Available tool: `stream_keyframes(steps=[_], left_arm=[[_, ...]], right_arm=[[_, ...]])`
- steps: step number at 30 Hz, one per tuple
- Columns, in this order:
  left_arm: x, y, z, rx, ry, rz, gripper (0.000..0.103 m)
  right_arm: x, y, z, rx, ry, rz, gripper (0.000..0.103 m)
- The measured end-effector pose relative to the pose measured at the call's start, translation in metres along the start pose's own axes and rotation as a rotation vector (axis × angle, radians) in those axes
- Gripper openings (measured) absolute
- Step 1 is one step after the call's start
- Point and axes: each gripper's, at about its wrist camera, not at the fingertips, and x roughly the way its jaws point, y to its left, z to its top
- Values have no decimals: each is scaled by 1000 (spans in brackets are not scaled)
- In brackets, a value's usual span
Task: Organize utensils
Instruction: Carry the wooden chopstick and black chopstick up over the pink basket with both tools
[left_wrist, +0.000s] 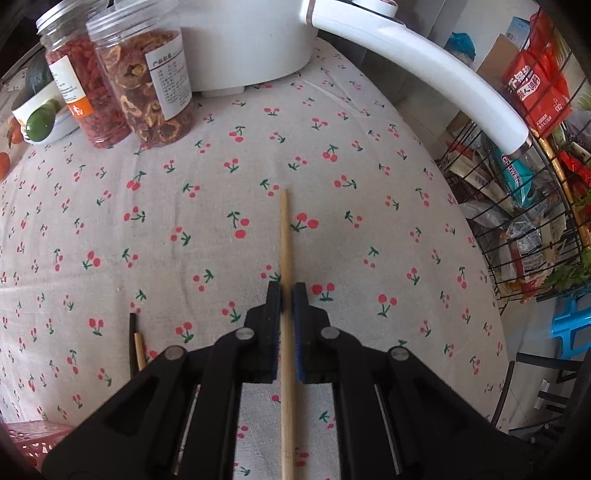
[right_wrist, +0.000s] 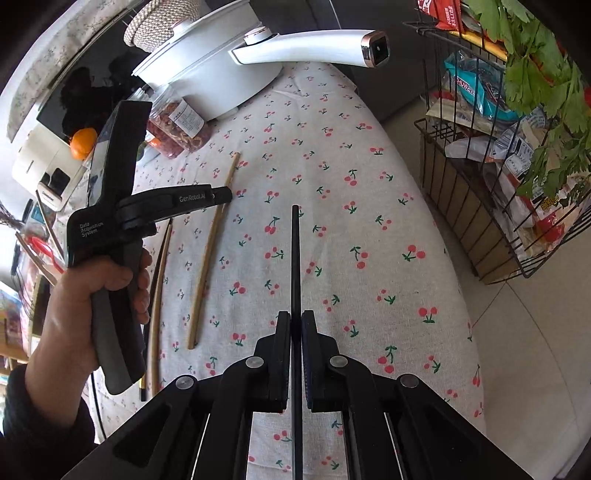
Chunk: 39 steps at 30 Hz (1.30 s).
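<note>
**Left wrist view: one chopstick in each pair of tongs**

Left tongs (left_wrist: 287, 291) are clamped on a pale wooden chopstick (left_wrist: 285, 236), its tip out over the cherry-print table (left_wrist: 369, 206). Right tongs (right_wrist: 295, 320) pinch a black chopstick (right_wrist: 295, 258) likewise. Two more chopsticks (right_wrist: 159, 280) lie beside the left hand (right_wrist: 92, 295). Judgement: keep each stick level and parallel, then lower it beside its colour match before easing the grip.

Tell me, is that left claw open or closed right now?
Closed. The left gripper has its two pads pressed against a light wooden chopstick running between them.
</note>
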Motion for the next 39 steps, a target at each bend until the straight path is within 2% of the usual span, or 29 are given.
stream_keyframes(steps=[3,9,19,24,28,35,39], left_arm=[[-7,2,-8,30,3,15,7],[-49,14,-40,45,-51,-57,7],[-158,45,-106,90,-228,-148,7],[-209,62,-137,112,-336,-163,7],[-240,78,-155,83,-446,-163,7],[-294,97,-163,68,-615,-188,7],[-327,109,-168,49,-730,-175,7]], right_arm=[[-3,6,0,-12,-13,-5,6],[-22,16,1,-16,-83,8,6],[-59,44,-12,-75,-212,31,6],[-80,62,-25,-118,-277,41,6],[-97,82,-33,-174,-332,37,6],[-127,122,-37,-267,-455,59,6],[-138,146,-34,-300,-505,110,6]])
